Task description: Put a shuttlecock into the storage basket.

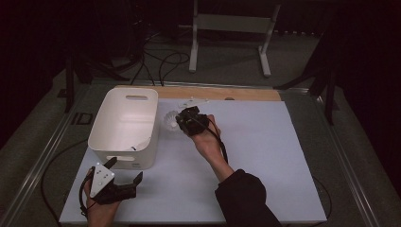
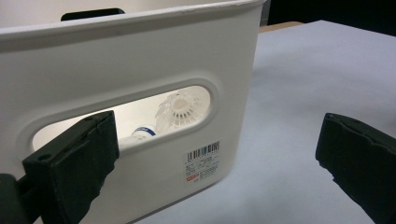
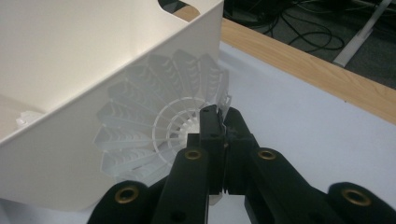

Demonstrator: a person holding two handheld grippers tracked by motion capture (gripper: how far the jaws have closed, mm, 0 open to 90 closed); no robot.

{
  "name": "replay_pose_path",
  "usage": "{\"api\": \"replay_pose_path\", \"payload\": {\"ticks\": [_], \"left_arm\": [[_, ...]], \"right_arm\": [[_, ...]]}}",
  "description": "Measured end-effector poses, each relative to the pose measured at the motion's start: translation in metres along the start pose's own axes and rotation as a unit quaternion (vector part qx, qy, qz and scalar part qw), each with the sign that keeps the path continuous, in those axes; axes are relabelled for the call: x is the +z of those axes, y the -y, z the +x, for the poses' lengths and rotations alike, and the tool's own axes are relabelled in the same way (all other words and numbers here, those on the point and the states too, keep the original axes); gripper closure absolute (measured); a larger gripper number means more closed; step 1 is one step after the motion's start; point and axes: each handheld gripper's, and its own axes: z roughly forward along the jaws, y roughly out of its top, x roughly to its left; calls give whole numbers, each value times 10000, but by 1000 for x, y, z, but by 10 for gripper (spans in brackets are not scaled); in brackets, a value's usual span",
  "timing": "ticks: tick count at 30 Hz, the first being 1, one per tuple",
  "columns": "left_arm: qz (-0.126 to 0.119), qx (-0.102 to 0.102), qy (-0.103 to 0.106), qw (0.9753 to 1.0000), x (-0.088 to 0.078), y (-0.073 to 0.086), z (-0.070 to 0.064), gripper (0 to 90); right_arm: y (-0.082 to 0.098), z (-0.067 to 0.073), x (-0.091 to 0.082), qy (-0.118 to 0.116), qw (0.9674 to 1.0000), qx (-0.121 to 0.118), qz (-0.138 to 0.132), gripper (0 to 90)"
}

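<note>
At six o'clock on the table (image 1: 265, 156), the left gripper (image 1: 126, 171) rests with its fingers (image 2: 70, 163) wide apart, facing the white bin (image 1: 124, 124), where one shuttlecock already lies (image 2: 180, 109). Farther in, at the bin's three o'clock, the right gripper (image 1: 182, 118) has its fingers (image 3: 211, 130) clamped on a white plastic shuttlecock (image 3: 156, 126) by the skirt's rim. Featherlight and springy, its lattice skirt likely crushes easily; the firmer cork end would take a grip better.
</note>
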Motion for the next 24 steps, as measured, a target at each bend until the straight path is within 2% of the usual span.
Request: {"api": "replay_pose_path", "payload": {"ticks": [24], "left_arm": [[-15, 3, -1, 10000, 0, 0, 0, 0]], "right_arm": [[-19, 4, -9, -19, 9998, -66, -177, 888]]}}
